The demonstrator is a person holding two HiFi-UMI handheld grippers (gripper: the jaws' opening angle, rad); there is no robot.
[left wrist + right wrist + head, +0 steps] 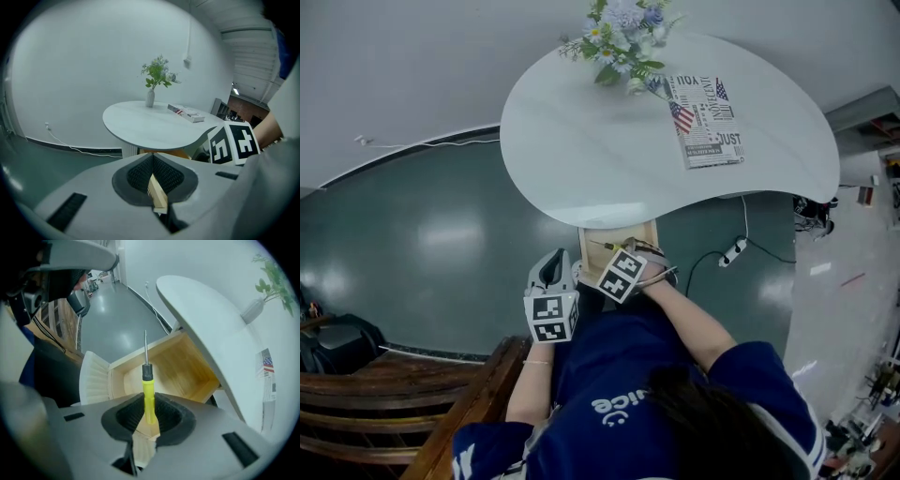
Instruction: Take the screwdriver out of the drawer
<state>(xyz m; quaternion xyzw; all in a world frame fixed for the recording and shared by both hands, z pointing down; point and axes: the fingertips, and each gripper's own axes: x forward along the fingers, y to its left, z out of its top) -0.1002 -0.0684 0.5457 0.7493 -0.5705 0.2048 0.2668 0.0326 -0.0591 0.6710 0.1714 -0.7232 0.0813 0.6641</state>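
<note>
The right gripper (149,409) points down with its jaws narrowed onto the yellow handle of the screwdriver (148,394). The dark collar and thin metal shaft stick out past the pads, and the tool is clear of the drawer (187,366) below it. That drawer is pale wood and stands pulled open from under the white surface (609,141), with its white ribbed front (96,376) nearest the person. Just to the left, the left gripper (152,169) tilts down toward the same drawer with its jaws drawn together at the tips. A light wooden strip (157,194) shows in the gap behind them, possibly the drawer's edge, but I cannot tell whether it is pinched or only seen through the gap. On the surface, well beyond both grippers, a vase of flowers (623,37) stands at the far edge, and a flat printed box (708,122) with a flag pattern lies beside it. A white power strip (732,251) rests on the grey-green floor (412,253) to the right of the drawer.
</note>
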